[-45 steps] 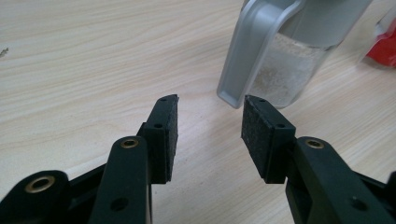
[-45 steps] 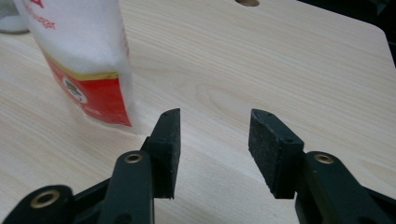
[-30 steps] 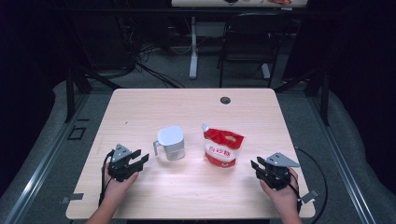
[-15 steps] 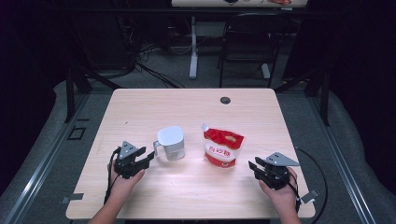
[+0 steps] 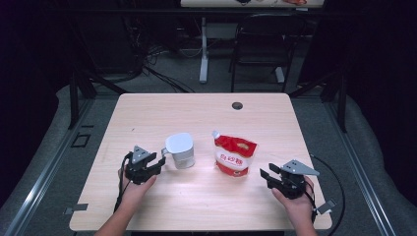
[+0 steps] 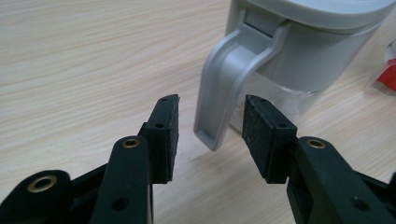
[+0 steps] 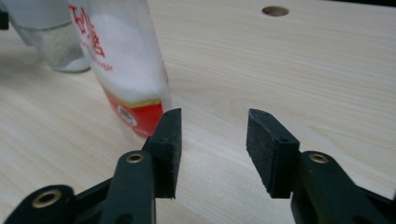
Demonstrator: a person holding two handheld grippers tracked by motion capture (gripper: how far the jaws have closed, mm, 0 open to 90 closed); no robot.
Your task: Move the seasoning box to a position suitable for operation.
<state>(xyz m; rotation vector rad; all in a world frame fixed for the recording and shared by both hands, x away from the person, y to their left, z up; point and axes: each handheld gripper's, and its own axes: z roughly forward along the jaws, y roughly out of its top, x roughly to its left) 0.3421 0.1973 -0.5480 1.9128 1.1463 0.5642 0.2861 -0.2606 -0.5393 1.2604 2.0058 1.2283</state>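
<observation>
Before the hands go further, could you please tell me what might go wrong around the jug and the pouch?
1. The open left claw straddles only the free lower tip of the grey plastic handle of the lidded clear jug; closing there may let it slip or tilt the jug.
2. The standing red-and-white pouch is close beside the jug, so a swinging jug might topple it.
3. The open right claw points past the pouch, so closing now would probably grip nothing.

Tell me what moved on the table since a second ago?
The left hand-held gripper slid right, up to the grey jug's handle, jaws open around it without gripping. The right hand-held gripper stayed put, but its jaws have just been opening, with nothing between them. The jug and red pouch stayed still.
</observation>
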